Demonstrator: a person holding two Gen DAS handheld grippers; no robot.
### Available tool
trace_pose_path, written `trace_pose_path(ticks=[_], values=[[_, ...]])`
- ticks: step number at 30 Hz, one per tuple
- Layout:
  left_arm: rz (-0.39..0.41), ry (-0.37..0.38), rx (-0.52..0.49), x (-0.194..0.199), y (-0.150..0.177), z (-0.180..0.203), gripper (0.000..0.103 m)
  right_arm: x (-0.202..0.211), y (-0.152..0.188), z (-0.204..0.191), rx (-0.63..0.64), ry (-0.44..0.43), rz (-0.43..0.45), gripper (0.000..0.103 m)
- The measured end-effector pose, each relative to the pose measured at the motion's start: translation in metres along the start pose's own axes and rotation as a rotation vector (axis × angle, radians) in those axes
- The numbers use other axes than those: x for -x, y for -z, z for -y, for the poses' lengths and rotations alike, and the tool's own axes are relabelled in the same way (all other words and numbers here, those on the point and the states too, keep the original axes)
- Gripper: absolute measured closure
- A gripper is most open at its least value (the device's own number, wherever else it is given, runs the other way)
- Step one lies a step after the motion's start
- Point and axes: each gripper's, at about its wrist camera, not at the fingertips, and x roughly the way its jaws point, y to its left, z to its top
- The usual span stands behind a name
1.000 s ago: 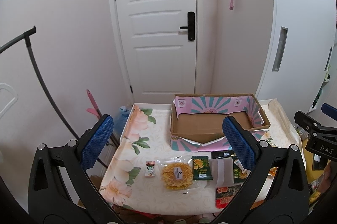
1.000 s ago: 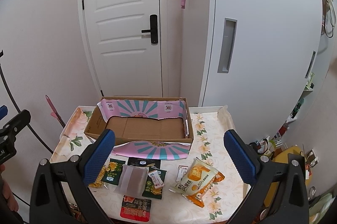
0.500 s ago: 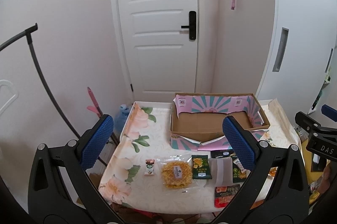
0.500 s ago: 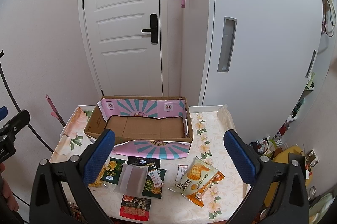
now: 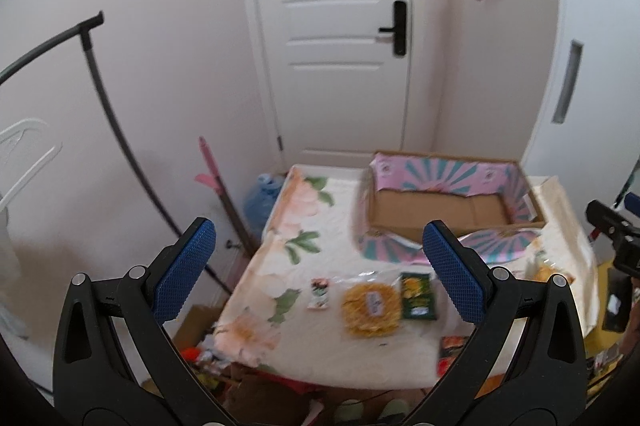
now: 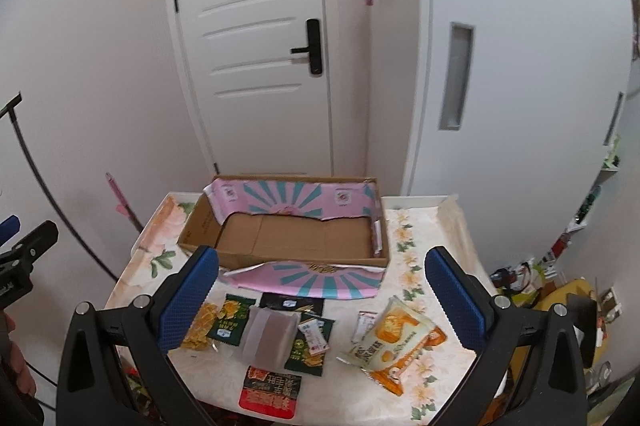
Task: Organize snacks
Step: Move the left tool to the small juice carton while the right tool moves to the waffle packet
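Note:
An open cardboard box [image 6: 224,226] with pink and teal flaps stands at the back of the floral table [image 6: 436,226]; nothing lies inside it. Several snack packs lie in front of it: a yellow waffle pack [image 5: 372,310], a green packet [image 6: 232,318], a clear wrapped bar [image 6: 270,336], a red and black packet [image 6: 270,392] and an orange bag [image 6: 394,340]. A tiny packet [image 5: 320,292] lies left of the waffle. My left gripper [image 5: 320,270] and right gripper [image 6: 320,290] both hang open above the table's near edge, holding nothing.
A white door [image 6: 260,45] and a white cabinet [image 6: 520,65] stand behind the table. A dark curved rack tube [image 5: 104,113], a pink-handled stick [image 5: 216,181] and a blue bottle [image 5: 262,193] are left of the table. Clutter lies on the floor at right [image 6: 528,278].
The left wrist view has swung left and blurred, so the table and box now sit further right in it. The right wrist view has barely shifted. Both grippers stay open.

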Motion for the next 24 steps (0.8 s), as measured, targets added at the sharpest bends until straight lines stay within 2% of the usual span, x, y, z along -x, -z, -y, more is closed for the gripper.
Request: trace_pose_path(ticks=[5,10,19,24], values=[[-0.049,0.018,0.007,-0.022,0.014,-0.023,0.000,-0.015,0.010,-0.016,0.019,-0.045,-0.042,0.001],[-0.125,0.088,0.001,-0.057,0.028,-0.041,0.001,-0.034,0.026,-0.045,0.024,-0.067,-0.095,0.001],[-0.266,0.212,-0.069,-0.131,0.062,-0.066,0.001,-0.083,0.058,-0.099,-0.021,-0.108,-0.208,0.001],[-0.301,0.288,-0.131,-0.166,0.079,-0.062,0.004,-0.112,0.080,-0.127,-0.047,-0.131,-0.256,0.001]])
